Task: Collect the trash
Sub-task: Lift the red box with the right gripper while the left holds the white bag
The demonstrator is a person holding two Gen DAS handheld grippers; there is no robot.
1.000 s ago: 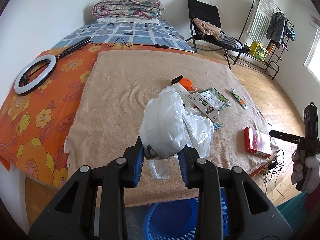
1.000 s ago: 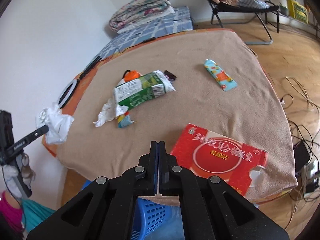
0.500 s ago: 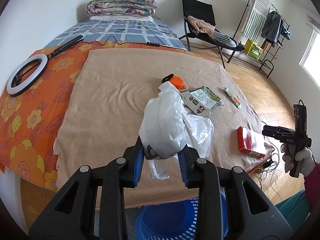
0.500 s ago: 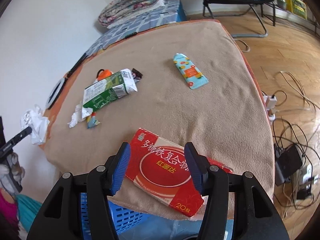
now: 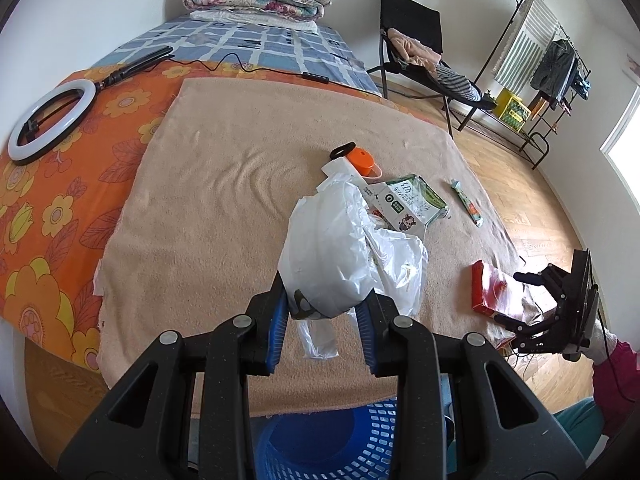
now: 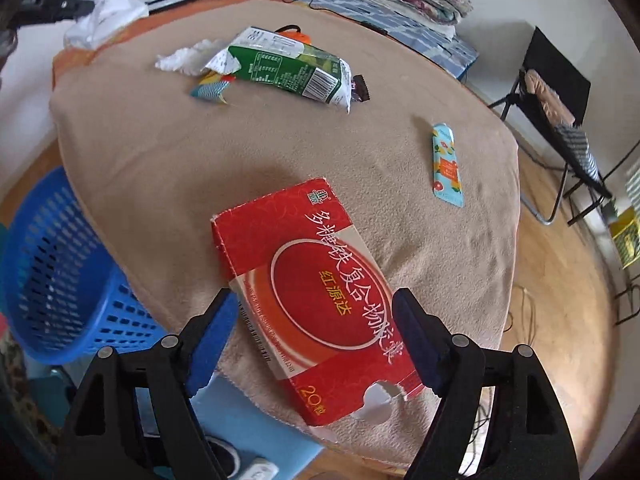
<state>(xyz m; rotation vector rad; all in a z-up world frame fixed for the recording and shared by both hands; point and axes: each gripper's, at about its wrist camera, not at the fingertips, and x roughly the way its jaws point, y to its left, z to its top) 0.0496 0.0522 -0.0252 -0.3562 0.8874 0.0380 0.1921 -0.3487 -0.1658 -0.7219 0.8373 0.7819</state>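
Right, two pickups are under way at once. My left gripper [image 5: 323, 314] has its jaws pinching a crumpled white plastic bag [image 5: 332, 256], lifted off the bed [image 5: 200, 208] and held above the near edge, with the blue basket [image 5: 320, 444] showing directly below in the left wrist view. My right gripper [image 6: 316, 332] has its jaws spread wide, one on each side of the red medicine box [image 6: 316, 300], which lies flat near the corner of the tan blanket [image 6: 200, 152]; neither pad appears to touch the cardboard yet (the gap on the left side looks narrower than the one on the right, though the fisheye may exaggerate that).

So I judge the step in hand to be the drop of the bag and the grasp of the box. Next, my left jaws need only part over the basket's mouth. My right jaws should close squarely across the box's width, since it is light and may skew or slide on the soft blanket if one pad lands first.

Well apart, further up the bed, wait a green milk carton [image 6: 288, 68], a wad of white tissue [image 6: 184, 58], a small colourful wrapper [image 6: 210, 90] and a blue sachet [image 6: 446, 164].
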